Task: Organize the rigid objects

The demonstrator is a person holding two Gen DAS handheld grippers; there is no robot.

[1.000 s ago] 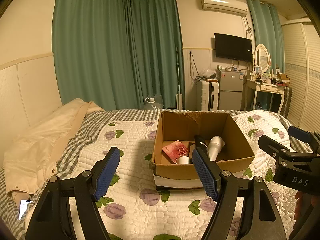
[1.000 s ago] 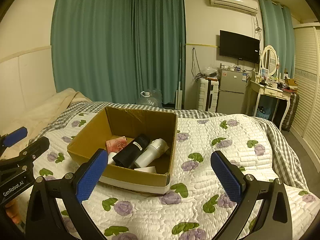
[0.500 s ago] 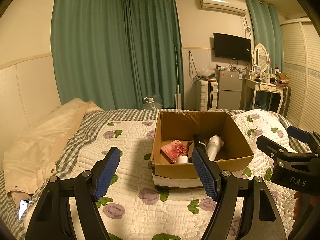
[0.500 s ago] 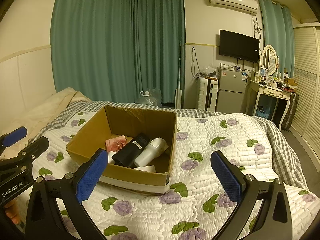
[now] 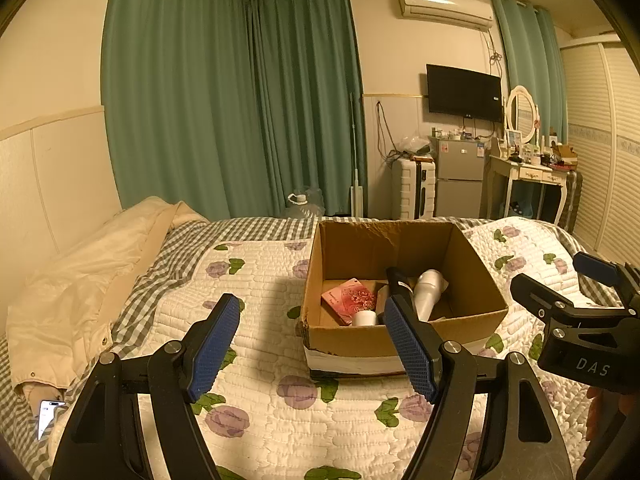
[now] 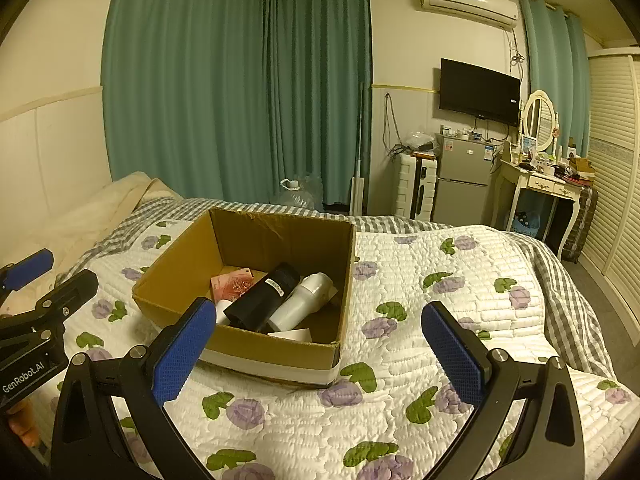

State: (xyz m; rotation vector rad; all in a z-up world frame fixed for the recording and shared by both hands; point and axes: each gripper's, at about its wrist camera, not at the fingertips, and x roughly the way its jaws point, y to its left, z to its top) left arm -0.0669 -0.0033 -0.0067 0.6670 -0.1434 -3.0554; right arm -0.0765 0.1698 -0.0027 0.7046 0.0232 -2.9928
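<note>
You held both grippers, left gripper [image 5: 310, 350] and right gripper [image 6: 320, 354], wide and empty, because the bottles [image 6: 298, 304] already lay in the box [image 6: 280, 344] at 12 o'clock.

Black bottle [image 5: 396, 278] mostly behind claw finger [image 5: 408, 344]

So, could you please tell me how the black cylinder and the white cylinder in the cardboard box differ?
The black cylinder is dark and matte with a small white label; the white cylinder is pale, glossy and shows no label. The black one lies nearer the red patterned packet, the white one nearer the box's right wall. Both lie on their sides, side by side, pointing the same way, inside the cardboard box.
</note>
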